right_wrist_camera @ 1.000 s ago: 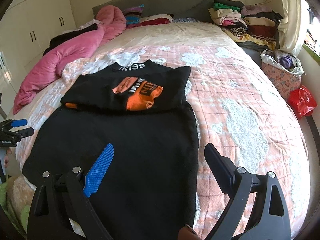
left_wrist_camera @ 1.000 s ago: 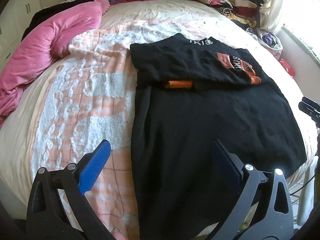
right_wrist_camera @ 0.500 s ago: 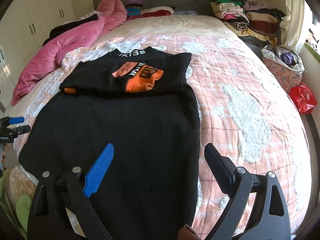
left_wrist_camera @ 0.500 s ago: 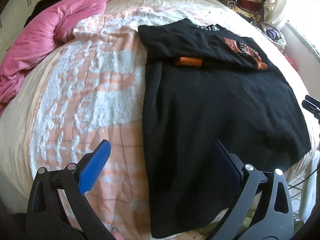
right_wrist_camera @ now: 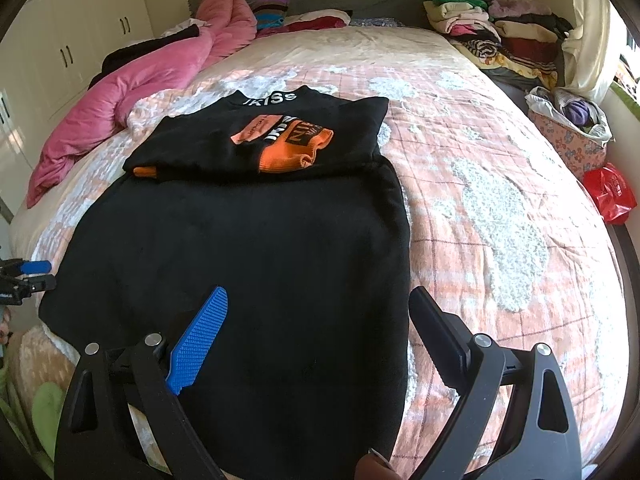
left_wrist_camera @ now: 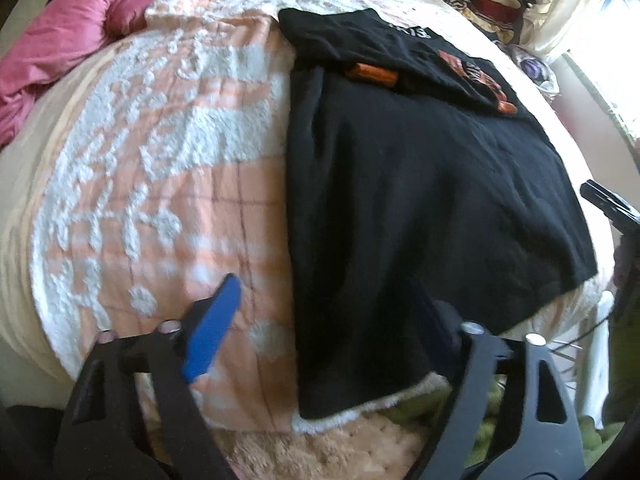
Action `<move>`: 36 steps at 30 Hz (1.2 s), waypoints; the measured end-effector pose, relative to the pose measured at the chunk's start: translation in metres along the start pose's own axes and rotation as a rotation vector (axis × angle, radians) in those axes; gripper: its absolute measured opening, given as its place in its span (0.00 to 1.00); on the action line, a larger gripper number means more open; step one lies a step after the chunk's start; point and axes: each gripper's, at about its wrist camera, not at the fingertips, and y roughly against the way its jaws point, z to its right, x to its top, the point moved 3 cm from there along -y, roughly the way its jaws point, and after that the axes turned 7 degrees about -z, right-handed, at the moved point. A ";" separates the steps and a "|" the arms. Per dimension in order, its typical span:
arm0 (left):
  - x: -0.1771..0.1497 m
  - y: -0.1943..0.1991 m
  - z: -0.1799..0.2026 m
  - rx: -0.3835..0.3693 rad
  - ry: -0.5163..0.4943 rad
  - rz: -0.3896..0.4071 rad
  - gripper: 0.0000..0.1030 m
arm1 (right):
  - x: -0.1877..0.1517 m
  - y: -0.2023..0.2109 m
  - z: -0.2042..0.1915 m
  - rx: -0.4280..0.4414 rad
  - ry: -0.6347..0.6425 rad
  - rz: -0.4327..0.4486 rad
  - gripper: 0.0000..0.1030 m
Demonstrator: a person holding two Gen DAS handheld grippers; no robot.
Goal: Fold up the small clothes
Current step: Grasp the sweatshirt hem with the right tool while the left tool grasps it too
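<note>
Left wrist view: left gripper (left_wrist_camera: 326, 312) open, empty, above the near left hem of the black sweater (left_wrist_camera: 420, 208), which lies flat on the peach blanket (left_wrist_camera: 168, 184). Hem hangs at the bed's foot edge; open blanket to the left.

Right wrist view: right gripper (right_wrist_camera: 316, 320) open, empty, over the sweater's near right part. Only here: sleeves with orange cuffs (right_wrist_camera: 294, 152) folded across the chest, pink duvet (right_wrist_camera: 132, 92), open blanket to the right.

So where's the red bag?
In the right wrist view, the red bag sits off the bed's right side, just below the flowery basket of clothes.
</note>
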 end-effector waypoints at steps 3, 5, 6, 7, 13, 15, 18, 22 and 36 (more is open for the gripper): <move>-0.009 -0.004 0.002 -0.076 0.008 -0.033 0.43 | -0.003 0.000 -0.001 0.001 -0.001 -0.003 0.89; -0.014 -0.008 0.003 -0.077 0.007 -0.045 0.39 | -0.005 0.000 -0.001 0.002 -0.002 -0.005 0.89; -0.016 -0.010 0.002 -0.081 0.014 -0.053 0.39 | -0.006 0.001 -0.001 0.001 -0.002 -0.005 0.89; -0.016 -0.011 0.000 -0.090 0.023 -0.057 0.39 | -0.006 0.001 -0.001 0.001 -0.002 -0.006 0.89; -0.019 -0.017 -0.007 -0.106 0.057 -0.073 0.39 | -0.015 0.005 0.004 -0.012 0.007 -0.026 0.89; -0.018 -0.018 -0.006 -0.102 0.055 -0.074 0.39 | -0.022 0.007 0.008 -0.016 0.005 -0.045 0.89; -0.016 -0.020 -0.005 -0.104 0.053 -0.074 0.39 | -0.034 0.010 0.017 -0.016 -0.005 -0.078 0.89; -0.016 -0.022 -0.008 -0.120 0.067 -0.072 0.40 | -0.050 0.014 0.025 -0.006 -0.007 -0.120 0.87; -0.016 -0.025 -0.009 -0.127 0.071 -0.071 0.41 | -0.081 0.009 0.013 0.122 0.027 -0.270 0.30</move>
